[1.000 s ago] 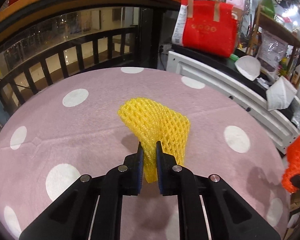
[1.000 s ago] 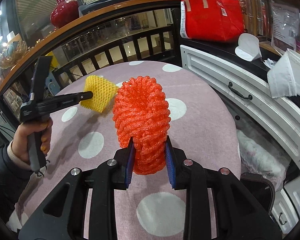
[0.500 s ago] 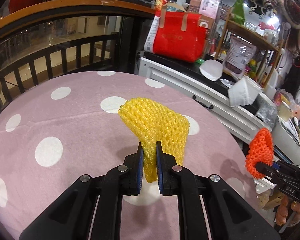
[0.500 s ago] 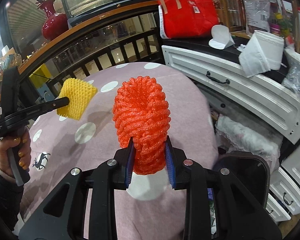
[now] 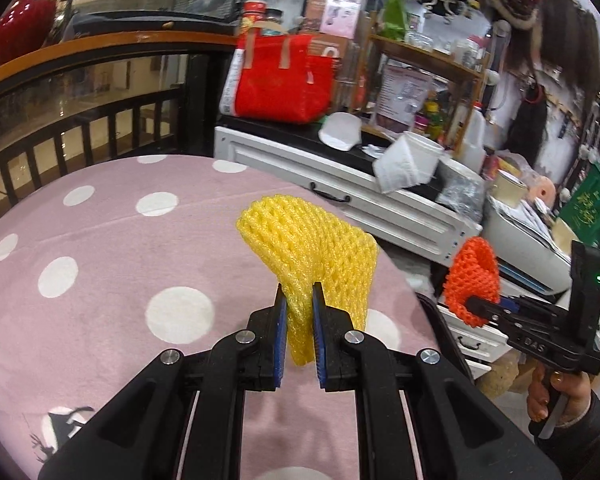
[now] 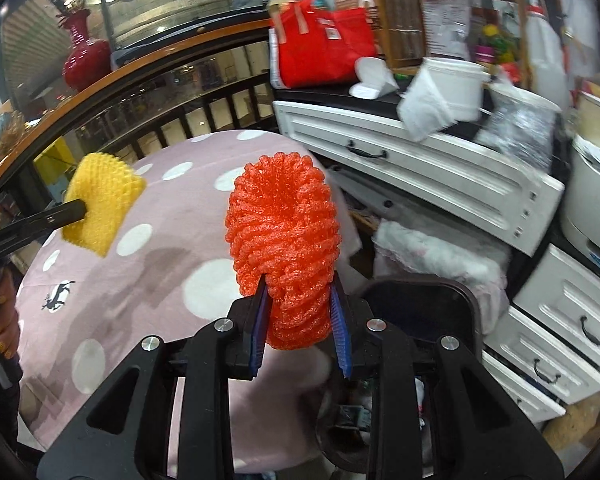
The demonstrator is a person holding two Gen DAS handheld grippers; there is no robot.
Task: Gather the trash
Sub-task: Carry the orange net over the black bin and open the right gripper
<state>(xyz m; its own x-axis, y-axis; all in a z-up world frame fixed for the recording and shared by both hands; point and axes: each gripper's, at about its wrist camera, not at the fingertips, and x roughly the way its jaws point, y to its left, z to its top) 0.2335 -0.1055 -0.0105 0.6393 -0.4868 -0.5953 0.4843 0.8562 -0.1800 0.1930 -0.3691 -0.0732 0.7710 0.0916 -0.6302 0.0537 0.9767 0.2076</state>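
My left gripper (image 5: pixel 299 322) is shut on a yellow foam net sleeve (image 5: pixel 312 252), held in the air above the pink polka-dot tablecloth (image 5: pixel 100 272). My right gripper (image 6: pixel 300 320) is shut on an orange foam net sleeve (image 6: pixel 282 236), lifted past the table's right edge and over a dark trash bin (image 6: pixel 424 312). The right wrist view also shows the yellow sleeve (image 6: pixel 102 200) at the left, pinched in the left gripper. In the left wrist view the orange sleeve (image 5: pixel 474 280) hangs at the right in the right gripper (image 5: pixel 476 304).
A white drawer cabinet (image 6: pixel 420 168) runs along the table's far right side, with a red bag (image 5: pixel 284 76), white containers (image 6: pixel 452 88) and clutter on top. A dark railing (image 5: pixel 80 128) curves behind the table. White fluffy material (image 6: pixel 432 252) lies beside the bin.
Both grippers have swung to the right with their foam sleeves. The orange sleeve has passed from over the table to over the bin; the yellow one is nearer the table's right edge.
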